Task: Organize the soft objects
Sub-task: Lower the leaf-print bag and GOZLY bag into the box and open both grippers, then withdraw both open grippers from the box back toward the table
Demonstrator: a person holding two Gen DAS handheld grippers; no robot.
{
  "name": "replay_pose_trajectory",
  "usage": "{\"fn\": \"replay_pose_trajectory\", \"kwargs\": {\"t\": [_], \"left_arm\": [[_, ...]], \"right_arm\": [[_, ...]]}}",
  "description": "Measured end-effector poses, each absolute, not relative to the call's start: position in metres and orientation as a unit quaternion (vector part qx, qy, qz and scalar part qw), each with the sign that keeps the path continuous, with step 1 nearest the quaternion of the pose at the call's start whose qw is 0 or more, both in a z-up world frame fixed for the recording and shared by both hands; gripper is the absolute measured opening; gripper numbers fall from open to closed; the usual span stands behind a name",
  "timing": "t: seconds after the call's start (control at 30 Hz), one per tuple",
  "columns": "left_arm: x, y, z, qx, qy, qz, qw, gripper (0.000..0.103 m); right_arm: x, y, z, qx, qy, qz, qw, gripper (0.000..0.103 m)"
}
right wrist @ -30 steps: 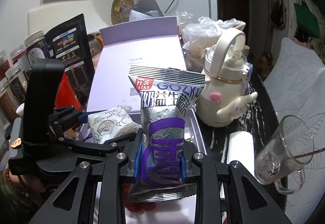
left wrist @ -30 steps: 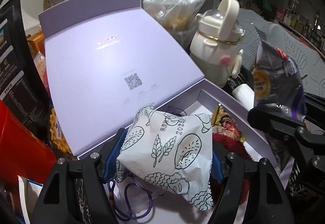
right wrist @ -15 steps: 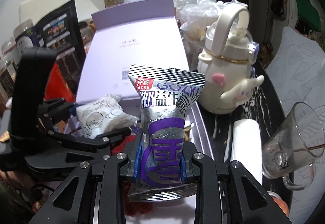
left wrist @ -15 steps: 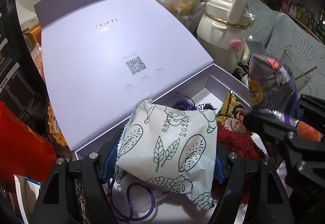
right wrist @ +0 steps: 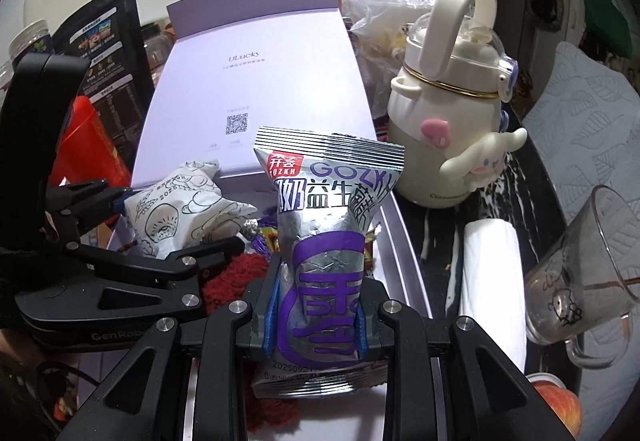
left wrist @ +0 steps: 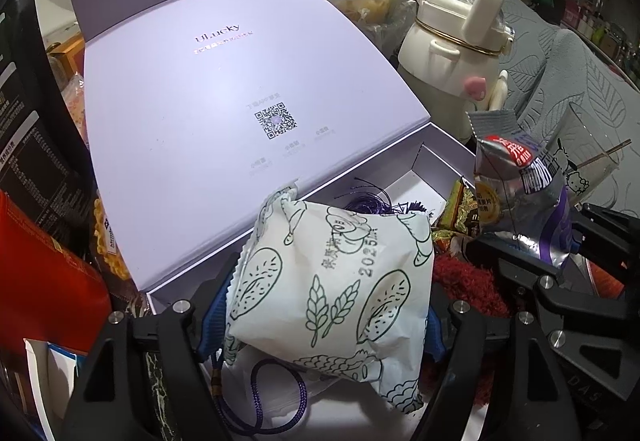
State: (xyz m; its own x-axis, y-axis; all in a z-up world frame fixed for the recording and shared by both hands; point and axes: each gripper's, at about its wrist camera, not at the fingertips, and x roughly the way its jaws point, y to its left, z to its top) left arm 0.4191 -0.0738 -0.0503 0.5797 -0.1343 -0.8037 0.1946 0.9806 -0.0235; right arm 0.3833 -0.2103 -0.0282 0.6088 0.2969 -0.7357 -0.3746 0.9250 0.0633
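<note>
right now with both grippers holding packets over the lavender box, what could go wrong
The left gripper pinches the white printed packet hard enough to bulge it; squeezing more could burst it. The right gripper holds the silver packet close beside it, so the two could collide. The lavender box already holds a red fuzzy item and wrappers, so the lid may not close.

- Dim indoor light; both views vignetted black at corners.
- Strong fisheye bowing toward edges.
- Soft glare on lavender box lid (left wrist: pixel 224 89); centre sharp.
</note>
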Motion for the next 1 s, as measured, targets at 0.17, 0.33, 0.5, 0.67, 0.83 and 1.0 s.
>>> {"fn": "replay_pose_trajectory", "kwargs": {"t": [0.17, 0.33, 0.5, 0.67, 0.83, 1.0], "left_arm": [[0.414, -0.068, -0.049, 0.026, 0.446, -0.099, 0.889, 0.076], [0.409, -0.061, -0.046, 0.009, 0.446, -0.101, 0.889, 0.077], [0.399, -0.058, -0.038, 0.014, 0.443, -0.096, 0.891, 0.077], [0.383, -0.052, -0.023, 0.016, 0.422, -0.095, 0.902, 0.077], [0.374, -0.051, -0.005, 0.03, 0.402, -0.084, 0.911, 0.081], [0.371, -0.044, 0.008, 0.026, 0.392, -0.072, 0.917, 0.082]], "right_arm": [[0.384, -0.208, -0.029, -0.051, 0.401, 0.187, 0.895, 0.03], [0.384, -0.207, -0.028, -0.054, 0.4, 0.186, 0.896, 0.031], [0.383, -0.207, -0.026, -0.054, 0.397, 0.189, 0.896, 0.036], [0.379, -0.208, -0.02, -0.049, 0.398, 0.201, 0.894, 0.051], [0.375, -0.208, -0.013, -0.054, 0.398, 0.192, 0.895, 0.061], [0.373, -0.207, -0.009, -0.062, 0.402, 0.177, 0.896, 0.068]]}}
